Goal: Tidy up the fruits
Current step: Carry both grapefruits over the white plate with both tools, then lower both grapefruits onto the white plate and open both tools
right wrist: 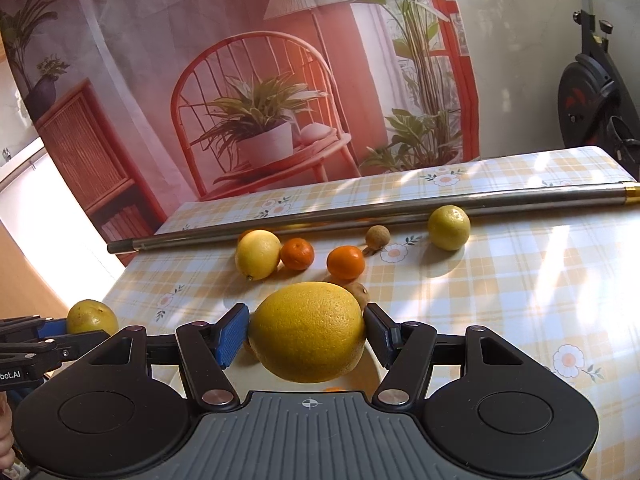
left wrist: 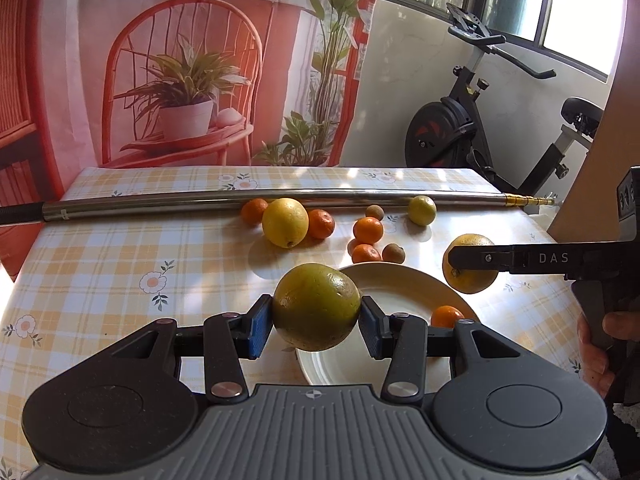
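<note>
Lettering reads "DAS" in white on the black finger of the right gripper (left wrist: 472, 260) where it enters from the right edge of the left wrist view; in the right wrist view, "bot.AI" shows on the left gripper's (right wrist: 52, 330) body at the lower left edge, its start cut off. No other writing is legible.

Left gripper (left wrist: 316, 316): clamped on a greenish-yellow citrus (left wrist: 316, 306), blue pads pressed to both sides, at frame centre above the near rim of a white plate (left wrist: 400, 280). One small mandarin (left wrist: 447, 316) lies on the plate's right part.

Right gripper (right wrist: 307, 332): clamped on a large yellow citrus (right wrist: 308, 332), pads against both sides, at lower centre of its own view, clear of the tablecloth.

Loose fruit on the checked tablecloth (left wrist: 120, 248), upper centre of the left wrist view: a yellow lemon-like fruit (left wrist: 285, 222), four mandarins (left wrist: 368, 230), two small brown fruits (left wrist: 375, 212) and a small yellow-green citrus (left wrist: 422, 210). A metal pole (left wrist: 240, 198) lies across the table just behind them.

A person's fingers (left wrist: 596, 344) grip the right gripper's handle at the right edge.
</note>
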Demonstrator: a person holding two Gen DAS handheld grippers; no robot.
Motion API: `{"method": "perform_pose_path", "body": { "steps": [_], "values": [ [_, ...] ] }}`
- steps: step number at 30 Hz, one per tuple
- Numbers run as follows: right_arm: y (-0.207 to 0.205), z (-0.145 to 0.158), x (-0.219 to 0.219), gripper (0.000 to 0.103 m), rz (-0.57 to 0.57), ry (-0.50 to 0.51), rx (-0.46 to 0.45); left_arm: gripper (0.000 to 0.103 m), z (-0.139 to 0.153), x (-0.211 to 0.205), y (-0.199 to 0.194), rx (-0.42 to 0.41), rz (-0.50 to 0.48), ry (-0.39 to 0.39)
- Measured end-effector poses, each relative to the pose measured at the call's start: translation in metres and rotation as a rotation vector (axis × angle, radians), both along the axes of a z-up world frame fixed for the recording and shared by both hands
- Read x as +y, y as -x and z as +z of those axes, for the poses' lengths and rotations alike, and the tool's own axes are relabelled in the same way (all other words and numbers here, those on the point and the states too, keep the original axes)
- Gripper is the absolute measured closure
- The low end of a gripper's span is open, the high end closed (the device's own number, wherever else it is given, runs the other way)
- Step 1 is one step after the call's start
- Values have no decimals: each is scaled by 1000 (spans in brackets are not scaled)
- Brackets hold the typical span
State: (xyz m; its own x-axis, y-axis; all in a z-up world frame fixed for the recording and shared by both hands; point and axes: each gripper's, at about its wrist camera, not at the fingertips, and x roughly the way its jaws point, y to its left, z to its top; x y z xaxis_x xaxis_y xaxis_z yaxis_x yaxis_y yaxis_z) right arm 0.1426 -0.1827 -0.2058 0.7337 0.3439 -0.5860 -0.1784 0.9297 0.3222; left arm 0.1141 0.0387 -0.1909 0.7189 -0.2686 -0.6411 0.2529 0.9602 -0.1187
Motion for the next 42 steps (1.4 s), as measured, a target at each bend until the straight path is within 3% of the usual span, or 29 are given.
{"method": "perform_pose_path", "body": {
  "steps": [14, 22, 42],
  "values": [
    [-18, -32, 14, 44, 44, 40, 40, 54, -46, -24, -29, 77, -86, -58],
    [-33, -41, 28, 44, 92, 39, 68, 54, -59, -31, -41, 96, -103, -72],
    [-63, -59, 34, 43, 81, -41, 134, 54, -70, -41, -57, 113, -121, -86]
  ]
}}
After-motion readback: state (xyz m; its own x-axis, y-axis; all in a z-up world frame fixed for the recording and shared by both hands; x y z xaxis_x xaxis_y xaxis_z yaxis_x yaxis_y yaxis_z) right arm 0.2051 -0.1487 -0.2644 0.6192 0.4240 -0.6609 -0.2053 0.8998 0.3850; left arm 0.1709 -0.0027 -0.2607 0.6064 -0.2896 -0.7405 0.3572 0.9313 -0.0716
